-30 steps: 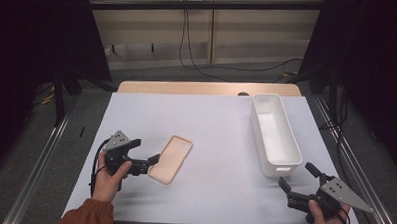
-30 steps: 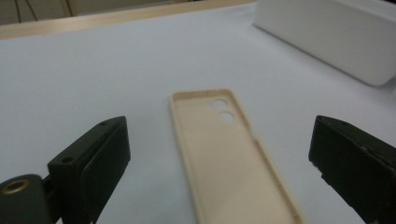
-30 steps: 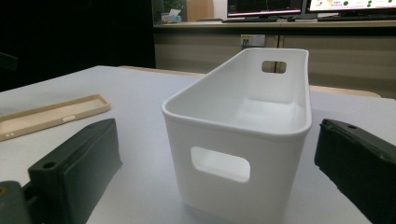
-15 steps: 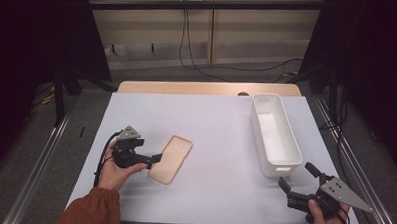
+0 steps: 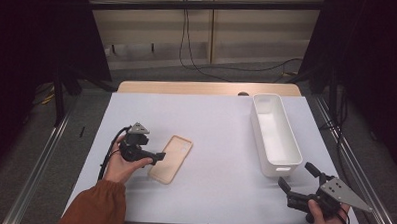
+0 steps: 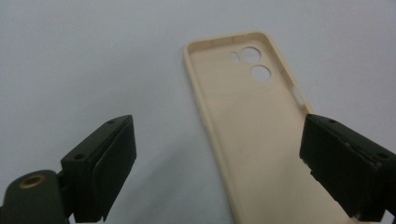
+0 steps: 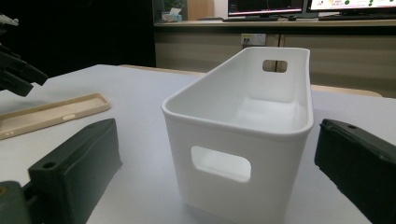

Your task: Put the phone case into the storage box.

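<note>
A beige phone case (image 5: 172, 158) lies hollow side up on the white table, left of centre. My left gripper (image 5: 157, 155) is at its left near end. In the left gripper view the case (image 6: 252, 130) runs up between the two black jaws of that gripper (image 6: 222, 140). The jaws have just been closing, but the left pad still stands off the case's edge. My right gripper (image 5: 294, 175) rests open near the table's front right corner, facing the white bin (image 5: 275, 134). In the right gripper view the bin (image 7: 243, 116) stands close ahead, and nothing is between that gripper's (image 7: 219, 158) jaws.
The table (image 5: 221, 118) has a wooden strip along its far edge and metal rails on both sides. In the right gripper view the case (image 7: 51, 114) and the other gripper (image 7: 18, 74) appear far left.
My left gripper has moved right to the case, so its jaws now straddle the case's near end. The right gripper has kept still.
</note>
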Action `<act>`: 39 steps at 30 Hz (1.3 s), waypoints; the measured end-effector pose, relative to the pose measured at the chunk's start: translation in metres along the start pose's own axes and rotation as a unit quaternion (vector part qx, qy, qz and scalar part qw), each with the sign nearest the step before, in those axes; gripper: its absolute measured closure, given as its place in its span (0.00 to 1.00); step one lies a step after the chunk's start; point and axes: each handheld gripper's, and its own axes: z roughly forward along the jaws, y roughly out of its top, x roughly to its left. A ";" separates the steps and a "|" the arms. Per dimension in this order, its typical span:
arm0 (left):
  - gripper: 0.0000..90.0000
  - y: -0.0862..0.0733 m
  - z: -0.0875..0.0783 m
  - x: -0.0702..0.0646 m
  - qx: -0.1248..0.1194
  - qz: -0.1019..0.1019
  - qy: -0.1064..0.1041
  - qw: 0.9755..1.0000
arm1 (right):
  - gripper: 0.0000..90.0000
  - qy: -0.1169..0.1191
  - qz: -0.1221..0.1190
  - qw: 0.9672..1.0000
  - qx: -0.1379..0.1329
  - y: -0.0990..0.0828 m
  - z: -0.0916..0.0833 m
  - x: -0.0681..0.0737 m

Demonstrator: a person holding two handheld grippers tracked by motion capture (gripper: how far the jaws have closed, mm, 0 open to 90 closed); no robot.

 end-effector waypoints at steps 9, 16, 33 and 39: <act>0.28 0.003 0.008 0.002 0.043 0.005 0.003 0.999 | 0.00 0.001 -0.001 1.000 0.000 0.000 0.000 0.000; 0.40 0.002 0.012 0.000 0.058 0.011 -0.001 0.998 | 0.00 0.003 -0.002 1.000 0.001 0.000 0.000 0.000; 0.64 -0.001 0.019 0.000 0.093 0.009 0.004 0.996 | 0.00 0.004 -0.004 1.000 0.002 0.000 0.000 0.000; 0.71 -0.001 0.019 -0.003 0.095 0.003 0.000 0.995 | 0.00 0.005 -0.005 1.000 0.002 0.000 0.000 0.001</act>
